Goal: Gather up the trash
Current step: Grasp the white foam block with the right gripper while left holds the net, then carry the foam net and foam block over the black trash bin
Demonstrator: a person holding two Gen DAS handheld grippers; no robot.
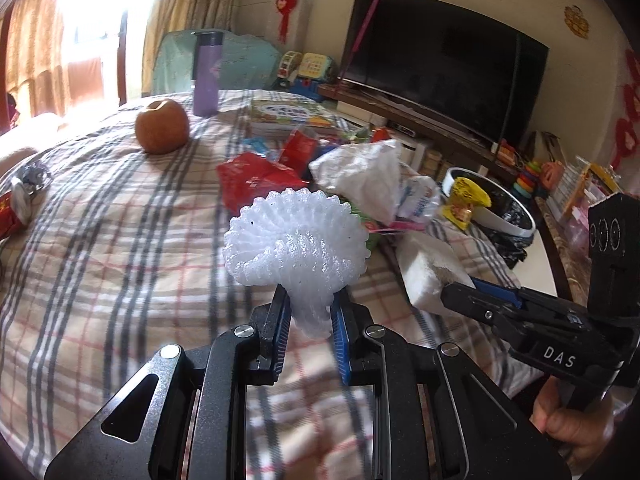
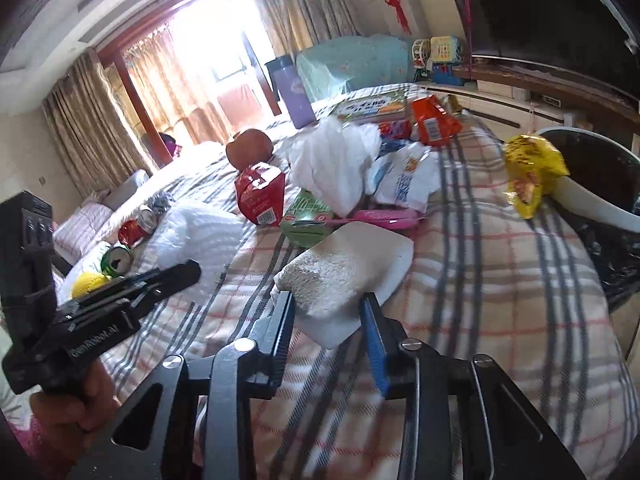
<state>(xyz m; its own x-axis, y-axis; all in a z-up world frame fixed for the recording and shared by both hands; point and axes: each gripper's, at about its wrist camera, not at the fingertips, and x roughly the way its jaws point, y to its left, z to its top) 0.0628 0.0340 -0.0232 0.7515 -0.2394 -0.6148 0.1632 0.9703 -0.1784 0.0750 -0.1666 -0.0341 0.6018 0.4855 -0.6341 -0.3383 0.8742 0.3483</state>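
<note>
Left view first: our left tool (image 1: 310,316) is clamped on the narrow stem of a white foam fruit net (image 1: 294,242), which fans out above the fingers, lifted clear of the plaid cloth (image 1: 112,220). At 3 o'clock the right tool (image 1: 460,294) sits against a white foam block (image 1: 428,272). At 1 o'clock we see a trash heap: crumpled white tissue (image 1: 360,172), a red wrapper (image 1: 256,180), and a yellow wrapper (image 1: 466,200) draped on the rim of the bin (image 1: 516,220), which is lined in black. An apple (image 1: 162,126) sits at 11 o'clock with a purple bottle (image 1: 206,74) behind it. A crushed can (image 1: 20,200) lies at 9 o'clock.

Right view: our right tool (image 2: 330,312) holds the near edge of the foam block (image 2: 352,268) between both fingers, jaws at mid width; the block lies flat on the cloth (image 2: 480,280). The left tool (image 2: 176,274) shows at 9 o'clock with the foam net (image 2: 192,236) just past its tip. The heap sits at 12 o'clock: tissue (image 2: 332,164), red wrapper (image 2: 260,196), green packet (image 2: 306,218), and a pink item (image 2: 384,218). The yellow wrapper (image 2: 532,172) hangs on the bin rim (image 2: 592,204) at 2 o'clock. Cans (image 2: 132,236) lie at 9 o'clock.
</note>
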